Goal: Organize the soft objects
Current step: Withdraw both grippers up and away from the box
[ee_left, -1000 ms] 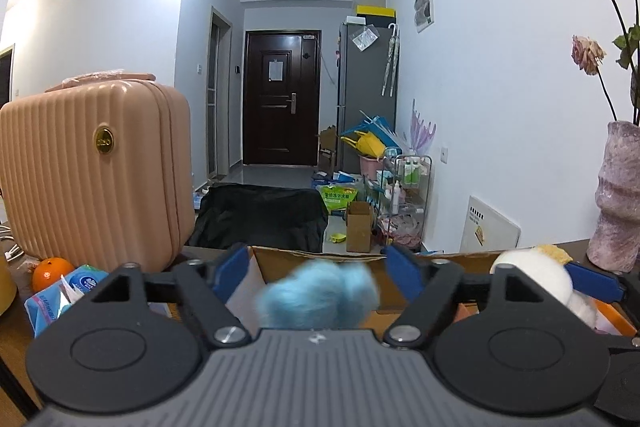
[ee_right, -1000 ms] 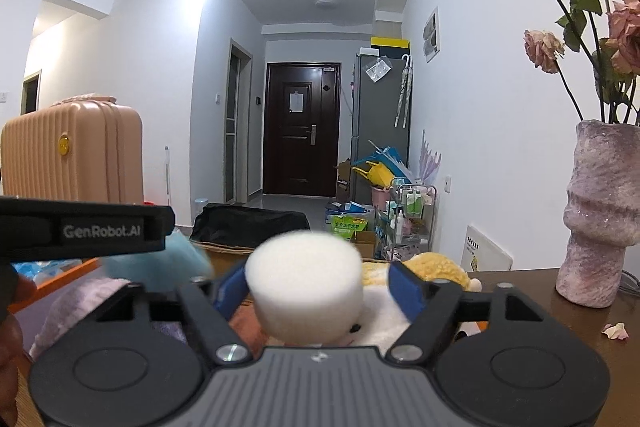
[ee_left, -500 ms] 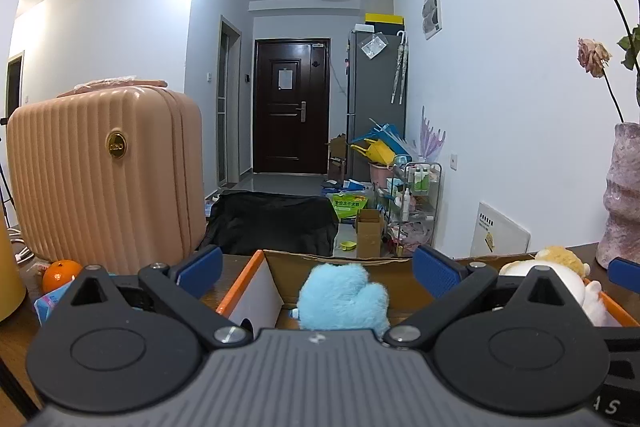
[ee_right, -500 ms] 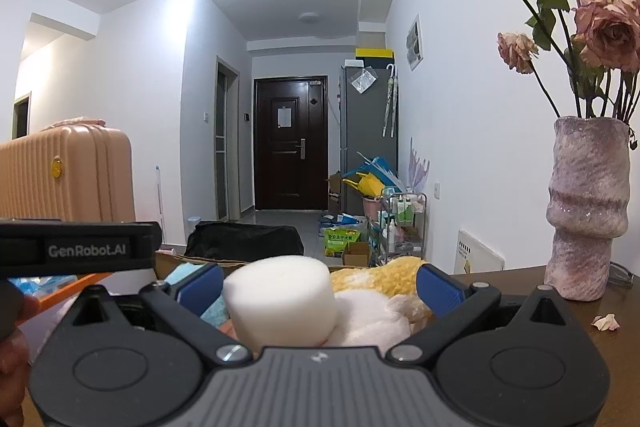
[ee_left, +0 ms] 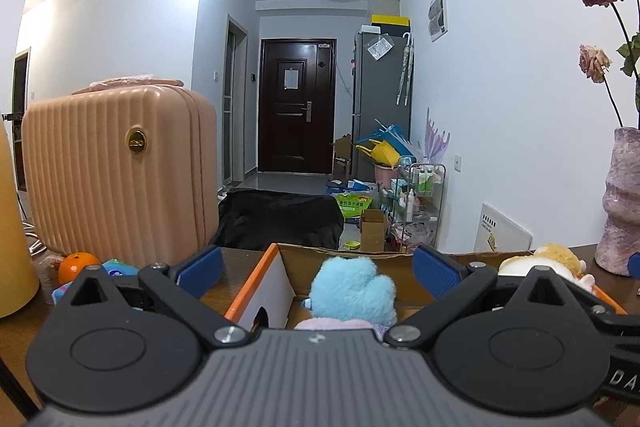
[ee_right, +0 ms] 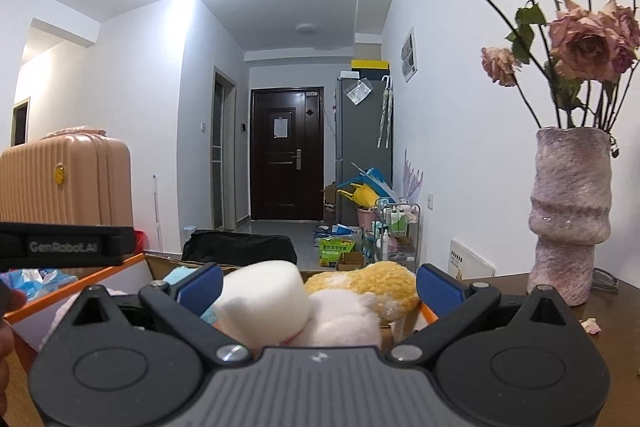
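Observation:
A cardboard box (ee_left: 276, 255) with an orange rim sits on the wooden table. A fluffy light-blue plush (ee_left: 352, 289) lies inside it, on something pink. My left gripper (ee_left: 316, 269) stands open just behind the plush, its blue pads wide apart and touching nothing. In the right wrist view a white foam cylinder (ee_right: 262, 301) rests in the box beside a white plush (ee_right: 344, 321) and a yellow plush (ee_right: 368, 285). My right gripper (ee_right: 318, 285) is open around them, and the left pad is close beside the foam.
A peach ribbed suitcase (ee_left: 116, 171) stands on the table at the left, with an orange (ee_left: 76, 265) and a tissue pack (ee_left: 120, 267) at its foot. A pink vase (ee_right: 568, 219) of dried roses stands at the right. The left gripper's body (ee_right: 64, 247) crosses the right view.
Both grippers opened wide. The blue plush dropped from the left jaws into the box; the white foam cylinder left the right jaws and settled lower on the plush toys.

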The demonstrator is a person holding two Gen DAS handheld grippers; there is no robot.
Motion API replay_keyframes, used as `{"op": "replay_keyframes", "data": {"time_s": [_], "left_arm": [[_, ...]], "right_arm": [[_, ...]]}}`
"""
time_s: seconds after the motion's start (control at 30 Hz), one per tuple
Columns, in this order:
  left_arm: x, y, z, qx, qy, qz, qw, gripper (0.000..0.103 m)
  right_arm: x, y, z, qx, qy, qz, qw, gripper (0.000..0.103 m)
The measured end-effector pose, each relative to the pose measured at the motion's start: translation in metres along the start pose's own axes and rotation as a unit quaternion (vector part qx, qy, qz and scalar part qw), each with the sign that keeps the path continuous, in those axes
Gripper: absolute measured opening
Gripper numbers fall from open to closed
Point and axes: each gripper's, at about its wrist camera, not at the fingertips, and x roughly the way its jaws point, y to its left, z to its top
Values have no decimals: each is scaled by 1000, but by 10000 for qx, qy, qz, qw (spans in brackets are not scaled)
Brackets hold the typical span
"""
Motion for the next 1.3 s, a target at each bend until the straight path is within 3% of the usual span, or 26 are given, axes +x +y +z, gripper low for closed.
{"op": "replay_keyframes", "data": {"time_s": [0.7,1.3], "left_arm": [[-64,14,-17,126,71,84,9999,103],[-168,30,-31,151,-5,-227,9996,103]], "right_arm": [[-62,-18,-5,-49,-40,-222,9997,103],[-162,-13,-15,-158,171,-121,9997,103]]}}
